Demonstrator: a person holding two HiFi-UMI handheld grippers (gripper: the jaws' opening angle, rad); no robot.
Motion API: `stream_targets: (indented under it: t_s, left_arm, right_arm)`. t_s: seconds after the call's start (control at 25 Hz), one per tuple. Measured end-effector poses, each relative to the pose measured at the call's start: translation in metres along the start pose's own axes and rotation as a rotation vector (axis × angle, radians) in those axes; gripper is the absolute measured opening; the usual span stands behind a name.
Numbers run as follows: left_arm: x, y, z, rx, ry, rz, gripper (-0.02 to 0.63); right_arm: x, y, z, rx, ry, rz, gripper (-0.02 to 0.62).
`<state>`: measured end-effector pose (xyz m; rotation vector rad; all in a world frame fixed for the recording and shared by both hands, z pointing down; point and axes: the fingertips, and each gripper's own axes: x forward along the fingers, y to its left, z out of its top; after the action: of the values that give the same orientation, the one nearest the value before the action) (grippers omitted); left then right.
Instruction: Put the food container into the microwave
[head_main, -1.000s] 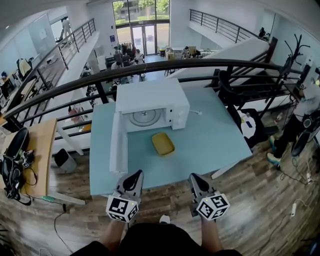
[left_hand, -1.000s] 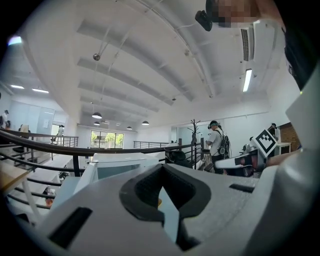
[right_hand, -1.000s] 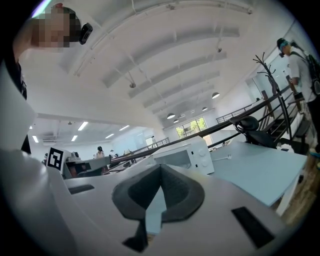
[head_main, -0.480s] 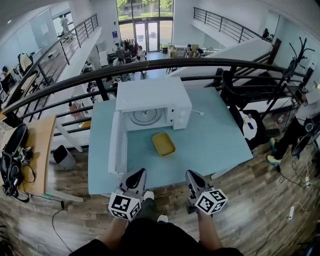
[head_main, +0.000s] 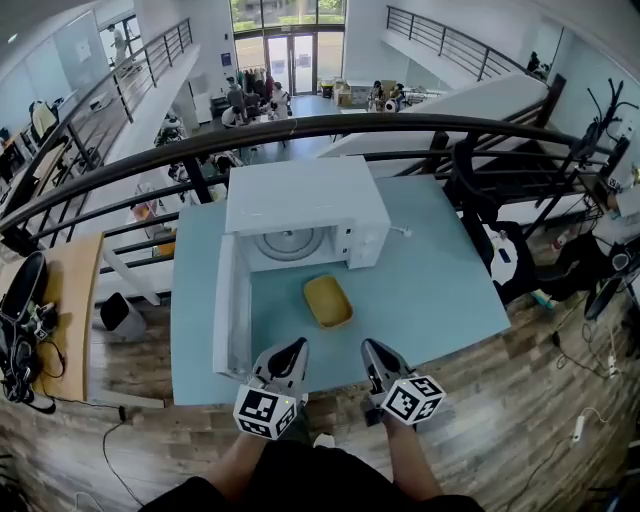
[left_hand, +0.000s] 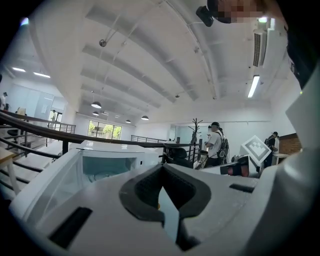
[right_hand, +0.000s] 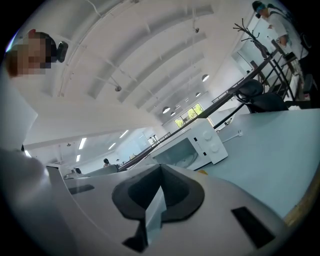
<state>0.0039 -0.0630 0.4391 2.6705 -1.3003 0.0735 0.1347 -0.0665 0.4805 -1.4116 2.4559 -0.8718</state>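
Note:
A yellow food container (head_main: 327, 300) lies on the light blue table (head_main: 440, 290), just in front of the white microwave (head_main: 305, 205). The microwave's door (head_main: 229, 305) is swung wide to the left, and the cavity with its turntable (head_main: 290, 243) shows. Both grippers hover over the table's near edge, short of the container. My left gripper (head_main: 293, 348) is shut and holds nothing, and so is my right gripper (head_main: 369, 347). In the right gripper view the microwave (right_hand: 192, 145) and a sliver of the container (right_hand: 202, 172) show past the shut jaws.
A black railing (head_main: 330, 128) curves behind the table. A wooden desk (head_main: 60, 300) with bags stands at the left, a black chair (head_main: 475, 190) and a coat rack (head_main: 600, 120) at the right. A person (left_hand: 216, 142) stands beyond the table in the left gripper view.
Both grippers have moved forward over the table's near edge and closer together. The container and microwave have not moved.

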Motion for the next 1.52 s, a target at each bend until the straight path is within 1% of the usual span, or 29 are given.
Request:
stream_targets:
  t_s: [0.44, 0.68, 0.88, 1.36, 1.52]
  left_arm:
    - [0.063, 0.032, -0.023, -0.043, 0.046, 0.026, 0.004]
    - [0.087, 0.048, -0.048, -0.048, 0.105, 0.040, 0.003]
    - [0.102, 0.061, -0.068, -0.055, 0.155, 0.054, 0.003]
    - [0.131, 0.081, -0.102, -0.079, 0.225, 0.015, 0.004]
    - [0.138, 0.084, -0.116, -0.090, 0.251, 0.006, 0.003]
  right_arm:
    - [0.067, -0.048, -0.011, 0.120, 0.051, -0.055, 0.006]
    - [0.087, -0.083, -0.038, 0.214, 0.092, -0.113, 0.006]
    - [0.100, -0.108, -0.055, 0.258, 0.120, -0.161, 0.006]
    - [0.124, -0.140, -0.100, 0.412, 0.174, -0.246, 0.006]
    - [0.130, -0.150, -0.112, 0.467, 0.169, -0.261, 0.008]
